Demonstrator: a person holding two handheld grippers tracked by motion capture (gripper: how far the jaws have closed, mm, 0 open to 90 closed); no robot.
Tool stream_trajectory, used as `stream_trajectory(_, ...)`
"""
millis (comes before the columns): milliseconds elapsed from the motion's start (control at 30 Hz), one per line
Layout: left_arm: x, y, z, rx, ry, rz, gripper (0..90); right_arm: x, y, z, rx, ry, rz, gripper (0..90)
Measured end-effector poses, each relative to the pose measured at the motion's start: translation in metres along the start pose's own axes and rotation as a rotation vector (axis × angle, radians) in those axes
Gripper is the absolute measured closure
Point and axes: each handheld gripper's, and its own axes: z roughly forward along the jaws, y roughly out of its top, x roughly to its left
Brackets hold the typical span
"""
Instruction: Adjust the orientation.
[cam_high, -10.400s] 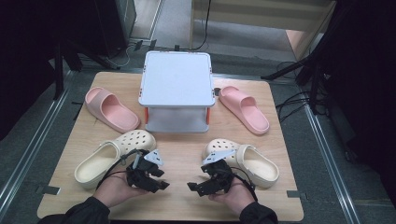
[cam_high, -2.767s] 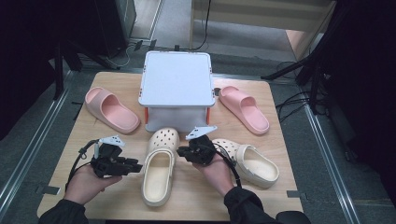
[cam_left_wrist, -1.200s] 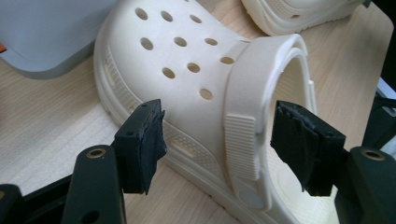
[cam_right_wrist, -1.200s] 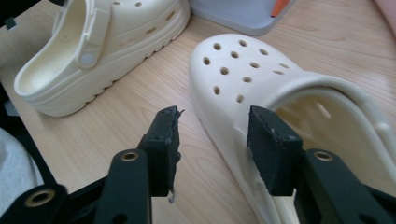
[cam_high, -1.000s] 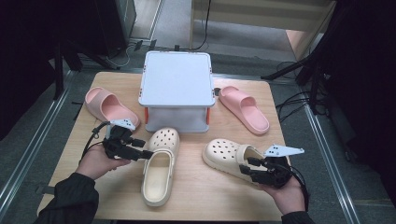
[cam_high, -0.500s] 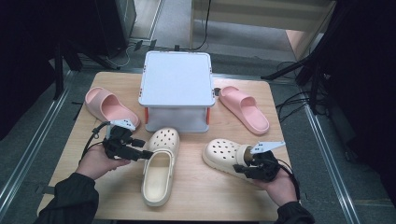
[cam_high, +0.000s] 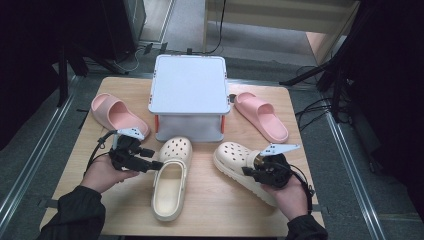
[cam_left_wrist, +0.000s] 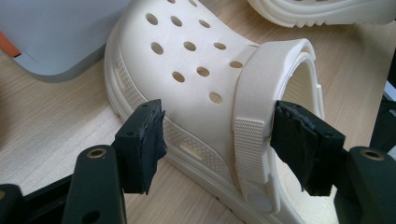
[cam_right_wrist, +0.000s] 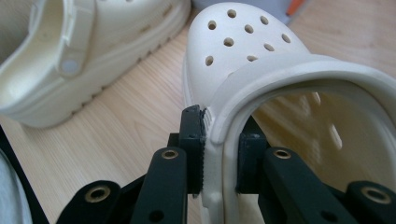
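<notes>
Right tongs (cam_right_wrist: 219, 154), just closing, now pinch the right clog's (cam_high: 239, 159) side wall; left tongs (cam_left_wrist: 217, 144) remain wide astride the left clog (cam_left_wrist: 196, 88).

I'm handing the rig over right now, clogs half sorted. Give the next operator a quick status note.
Right gripper: jaws have just closed, clamped on the rim of the right clog.
Left gripper: open, jaws straddling the strap side of the left clog, not pressing.
Done: both cream clogs lie in front of the grey box.
Left: probably line the right clog up beside the left one.
</notes>
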Motion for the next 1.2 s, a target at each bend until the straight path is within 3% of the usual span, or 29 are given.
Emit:
stream_trajectory(300, -0.001, -0.004, -0.004, -0.01, -0.002, -0.01, 34.2, 0.02, 0.019, 0.017, -0.023, 0.003, 0.045, 77.5)
stream_trajectory(533, -0.005, -0.009, -0.005, -0.005, 0.0, -0.001, 34.2, 0.032, 0.021, 0.045, 0.019, -0.03, 0.072, 77.5)
stream_trajectory(967, -0.007, -0.017, -0.008, -0.001, 0.019, -0.012, 34.9, 0.053, 0.023, 0.069, 0.061, -0.027, 0.061, 76.1)
stream_trajectory(1200, -0.008, -0.019, -0.008, 0.004, 0.02, -0.01, 34.9, 0.06, 0.026, 0.076, 0.042, -0.012, 0.054, 70.4)
